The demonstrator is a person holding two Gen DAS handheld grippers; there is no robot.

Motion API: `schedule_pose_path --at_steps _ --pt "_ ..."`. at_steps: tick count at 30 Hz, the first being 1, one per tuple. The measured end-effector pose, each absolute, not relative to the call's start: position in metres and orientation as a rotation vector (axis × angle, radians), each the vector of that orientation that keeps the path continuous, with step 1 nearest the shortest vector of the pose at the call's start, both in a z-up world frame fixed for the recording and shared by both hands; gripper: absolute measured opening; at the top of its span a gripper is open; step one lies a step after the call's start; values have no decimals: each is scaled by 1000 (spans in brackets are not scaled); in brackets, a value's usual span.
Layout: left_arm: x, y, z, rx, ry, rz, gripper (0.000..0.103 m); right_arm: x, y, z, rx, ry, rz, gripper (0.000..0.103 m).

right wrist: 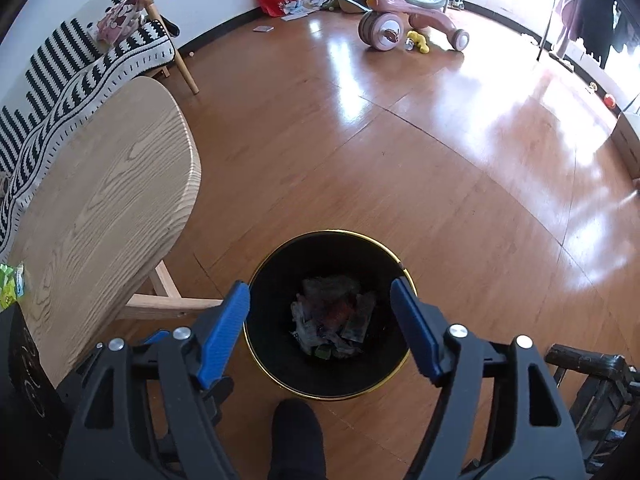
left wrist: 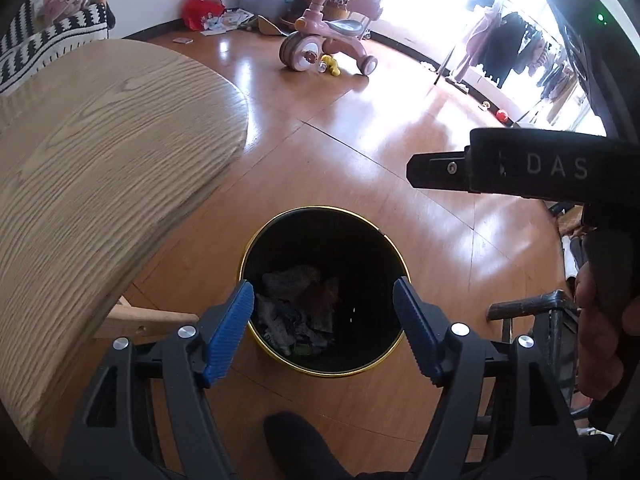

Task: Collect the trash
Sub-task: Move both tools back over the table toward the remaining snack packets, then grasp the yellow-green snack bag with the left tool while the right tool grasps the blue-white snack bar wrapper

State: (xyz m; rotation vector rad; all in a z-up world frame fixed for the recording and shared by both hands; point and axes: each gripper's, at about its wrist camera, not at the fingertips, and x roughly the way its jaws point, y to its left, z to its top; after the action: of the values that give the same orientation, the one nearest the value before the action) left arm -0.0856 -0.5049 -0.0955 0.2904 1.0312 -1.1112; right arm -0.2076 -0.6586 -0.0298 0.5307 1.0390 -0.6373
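A black trash bin with a gold rim (left wrist: 256, 240) stands on the wooden floor, with crumpled wrappers and paper (left wrist: 298, 308) at its bottom. My left gripper (left wrist: 324, 300) is open and empty, held above the bin's near side. My right gripper (right wrist: 320, 300) is open and empty too, above the same bin (right wrist: 260, 272), where the trash (right wrist: 332, 320) lies inside. The right gripper's black body (left wrist: 520, 168) shows at the right in the left wrist view. A green wrapper (right wrist: 10, 286) lies on the table at the far left edge.
A light wooden table (left wrist: 100, 160) stands left of the bin, also in the right wrist view (right wrist: 108, 208). A pink tricycle (left wrist: 320, 40) and a red bag (left wrist: 202, 10) are at the far wall. A striped bench (right wrist: 80, 64) is behind the table. A dark foot (right wrist: 298, 432) is near the bin.
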Motion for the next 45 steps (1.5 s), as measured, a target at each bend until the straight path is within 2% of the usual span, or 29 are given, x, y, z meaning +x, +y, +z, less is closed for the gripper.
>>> schedule_pose_path --at_steps 5,7,9,16,25,32,38,45 --pt "-78 -479 -81 290 1010 -1074 82 -195 -644 -14 484 993 -606 74" --pt "-73 -461 -72 297 992 -1055 88 -185 -629 -1 445 954 -583 84" --pt "-63 -435 -58 308 956 -1001 92 -173 -612 9 400 922 -557 87" --pt "-6 -302 -16 295 857 -789 93 -105 -526 29 295 880 -366 87" --pt "63 -130 1 147 840 -463 93 -4 -381 42 196 846 -120 87" --pt "81 -37 2 67 832 -328 93 54 -274 28 129 865 28 87" --pt "101 -15 -3 34 843 -286 93 79 -235 7 67 902 58 87" --pt "147 -44 -17 22 869 -287 93 98 -232 -12 54 925 68 87"
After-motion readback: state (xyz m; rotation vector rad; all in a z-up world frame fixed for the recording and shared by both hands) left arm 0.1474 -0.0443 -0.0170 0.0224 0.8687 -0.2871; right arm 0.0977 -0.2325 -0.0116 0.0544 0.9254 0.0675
